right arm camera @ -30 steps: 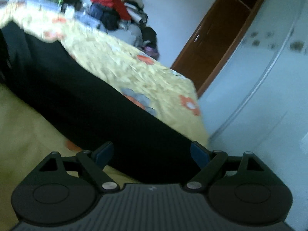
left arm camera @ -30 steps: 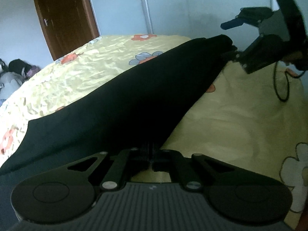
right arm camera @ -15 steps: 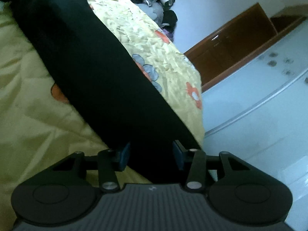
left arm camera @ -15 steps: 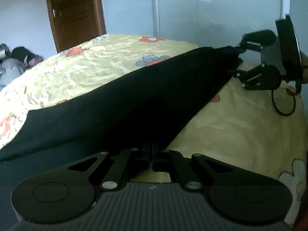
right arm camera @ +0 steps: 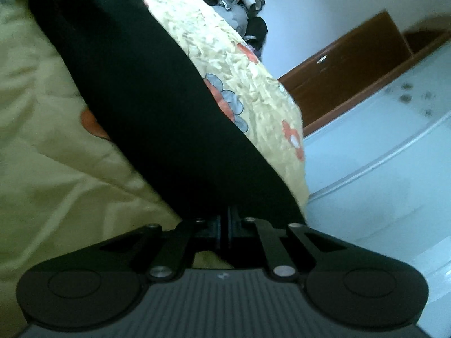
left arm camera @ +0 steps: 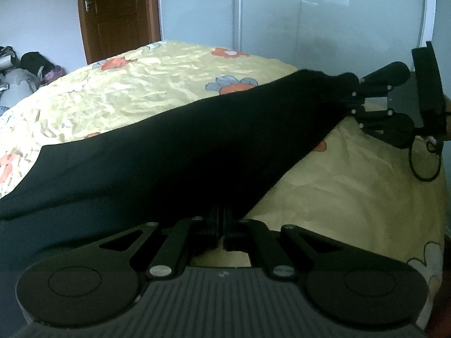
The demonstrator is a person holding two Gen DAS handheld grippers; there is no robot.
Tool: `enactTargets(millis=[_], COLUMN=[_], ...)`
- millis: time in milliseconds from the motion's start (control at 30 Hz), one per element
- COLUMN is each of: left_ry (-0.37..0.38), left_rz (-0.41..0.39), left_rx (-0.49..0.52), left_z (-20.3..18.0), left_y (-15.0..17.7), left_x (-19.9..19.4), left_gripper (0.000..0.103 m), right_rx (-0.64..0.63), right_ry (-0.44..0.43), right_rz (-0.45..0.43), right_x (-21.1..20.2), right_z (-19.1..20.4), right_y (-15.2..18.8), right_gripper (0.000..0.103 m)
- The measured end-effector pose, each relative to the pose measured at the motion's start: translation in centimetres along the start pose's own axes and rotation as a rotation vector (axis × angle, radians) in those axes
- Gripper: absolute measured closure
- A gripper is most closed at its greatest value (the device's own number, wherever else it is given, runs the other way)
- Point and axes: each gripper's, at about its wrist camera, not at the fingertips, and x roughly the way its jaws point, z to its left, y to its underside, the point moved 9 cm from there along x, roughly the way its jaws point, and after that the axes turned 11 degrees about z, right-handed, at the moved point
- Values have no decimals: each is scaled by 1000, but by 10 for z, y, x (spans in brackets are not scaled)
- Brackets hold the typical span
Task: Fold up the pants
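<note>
— Which step are you on?

— The grasp for a fold, I judge. My left gripper [left arm camera: 221,226] is clenched on the near edge of the black pants [left arm camera: 180,155], and my right gripper [right arm camera: 224,229] is clamped on the cloth at the other end. In the left wrist view the right gripper [left arm camera: 353,102] sits at the far tip of the dark strip, its jaws pinched together on the fabric.

— Where do the pants lie?

— Stretched across the yellow flowered bedspread [left arm camera: 141,84], a long dark band running from one tool to the other, the cloth starting right at each set of fingertips. Bare bedspread shows on both sides of it.

— And the next move?

— Probably lifting both ends together and carrying them over onto the rest of the garment. That calls for keeping both grips firm and the hands level with each other, so the edge stays taut and the fold lands square. If one pinch slips, the cloth will sag.
</note>
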Motion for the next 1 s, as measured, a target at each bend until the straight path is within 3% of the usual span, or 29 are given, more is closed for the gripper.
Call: enactTargets(millis=[133,167,233,267,400,467,500,567,600,633,667,733,833,867,933,1000], left_ry=[6,14,29,35,74,89,86,50,30,8,-4,-25,-58,-61,-73,-90], left_rz=[17,19,30,28,-2,-19,-25,-37,-41,-45,-49,-53,-21,6,58,107], left_rx=[2,-3,-12,-5,-9,-34,-47,-66,-73,-83,-92,-115,-139,-138,-126,-114], left_z=[-1,-1,-2,-4,-12,-12,-12,-8,-5,-2,1,9,19,20,23,28], left_y=[-1,-1,1,2,-6,-13,-17,-24,-27,-32,-37,-51,-74,-80,-89,-96], left_x=[-2,-4,-11,-14,-22,-23,-22,-18,-17,-14,-12,-3,18,27,46,67], left_gripper=[97,88,88,88,85,81,77,68,62,59,56,51,41,40,40,32], right_rx=[37,37,93,173,516,635,680,811,868,909,897,788,595,539,468,495], right_ry=[-43,-74,-173,-212,-202,-302,-307,-145,-52,0,-50,-255,-471,-500,-449,-441], right_rz=[-8,-1,-21,-34,1,37,76,148,200,196,119,16,15,39,41,57], right_x=[-2,-8,-22,-24,5,35,52,69,70,61,52,44,49,57,69,84], right_z=[-5,-8,-24,-41,-111,-125,-131,-155,-166,-171,-168,-144,-95,-81,-70,-74], right_y=[3,5,9,12,43,58,67,88,94,90,74,29,-29,-43,-66,-87], right_gripper=[97,96,95,95,95,94,94,83,80,80,80,78,78,78,77,75])
